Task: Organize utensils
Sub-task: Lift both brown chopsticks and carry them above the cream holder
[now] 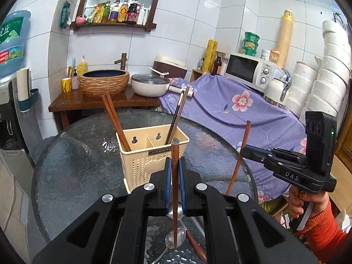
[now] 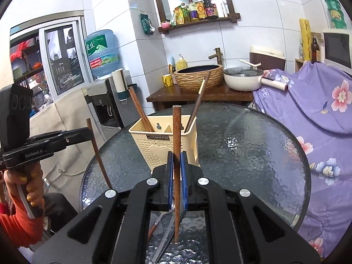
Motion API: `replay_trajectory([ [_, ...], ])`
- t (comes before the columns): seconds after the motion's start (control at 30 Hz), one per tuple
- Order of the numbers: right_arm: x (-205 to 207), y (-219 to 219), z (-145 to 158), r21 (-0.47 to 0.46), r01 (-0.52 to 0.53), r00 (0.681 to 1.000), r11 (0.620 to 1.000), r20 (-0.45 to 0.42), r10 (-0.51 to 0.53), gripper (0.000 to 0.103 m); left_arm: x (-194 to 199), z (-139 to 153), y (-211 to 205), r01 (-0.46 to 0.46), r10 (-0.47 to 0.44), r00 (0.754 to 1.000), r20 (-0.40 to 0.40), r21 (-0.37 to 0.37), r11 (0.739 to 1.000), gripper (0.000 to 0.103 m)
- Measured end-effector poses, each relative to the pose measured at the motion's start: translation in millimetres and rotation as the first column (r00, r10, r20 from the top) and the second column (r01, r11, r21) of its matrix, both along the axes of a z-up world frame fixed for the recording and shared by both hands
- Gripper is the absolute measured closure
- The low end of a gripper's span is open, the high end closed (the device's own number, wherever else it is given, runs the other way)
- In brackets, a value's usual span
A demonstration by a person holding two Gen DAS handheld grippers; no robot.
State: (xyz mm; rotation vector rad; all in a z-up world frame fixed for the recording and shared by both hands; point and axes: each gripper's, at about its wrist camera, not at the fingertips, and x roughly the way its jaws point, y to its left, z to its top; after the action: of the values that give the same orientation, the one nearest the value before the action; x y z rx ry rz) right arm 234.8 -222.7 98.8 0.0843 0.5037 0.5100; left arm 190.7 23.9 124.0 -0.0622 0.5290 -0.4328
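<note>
- L gripper point(image 1: 175, 171): jaws clamped on brown chopstick point(image 1: 175, 189), held upright, long axis near vertical, above spoons point(image 1: 176, 237) on the glass table point(image 1: 66, 176).
- Cream holder point(image 1: 151, 151) sits just ahead, past both tips; L compartment nearer this hand.
- R gripper point(image 2: 177, 167): pinching 2nd chopstick point(image 2: 176, 154), also upright, holder straight ahead.

Both grippers point(image 1: 175, 167) point(image 2: 177, 165): jaws clamped.

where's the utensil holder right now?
The cream utensil holder stands on the round glass table, just beyond both grippers in each wrist view, with chopsticks leaning in its compartments.
</note>
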Motion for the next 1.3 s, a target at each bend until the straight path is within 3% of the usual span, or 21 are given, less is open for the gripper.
replay_trajectory([
  [0.57,4.5,11.7,27.8,0.003,-0.038,0.998,0.999,0.041,0.038,0.096,12.4,23.9,-5.2,0.001,-0.001,0.999,0.047,0.003,1.0,0.096],
  [0.73,10.0,18.4,55.6,0.019,-0.06,0.994,0.998,0.088,0.058,0.096,25.2,53.9,-4.2,0.004,-0.003,0.997,0.08,-0.009,1.0,0.096],
  [1.1,50.1,47.6,159.0,0.036,-0.035,0.968,0.999,0.248,0.025,0.096,72.6,144.3,8.8,-0.053,0.061,0.987,0.148,-0.059,0.997,0.096],
  [1.2,65.0,54.9,171.0,0.039,-0.008,0.963,0.999,0.271,-0.003,0.096,82.4,152.4,6.1,-0.099,0.104,0.98,0.167,-0.036,0.994,0.096],
  [1.3,80.8,63.1,164.6,0.038,0.014,0.965,0.999,0.261,-0.023,0.096,94.3,146.3,3.7,-0.134,0.134,0.977,0.166,-0.011,0.991,0.096],
])
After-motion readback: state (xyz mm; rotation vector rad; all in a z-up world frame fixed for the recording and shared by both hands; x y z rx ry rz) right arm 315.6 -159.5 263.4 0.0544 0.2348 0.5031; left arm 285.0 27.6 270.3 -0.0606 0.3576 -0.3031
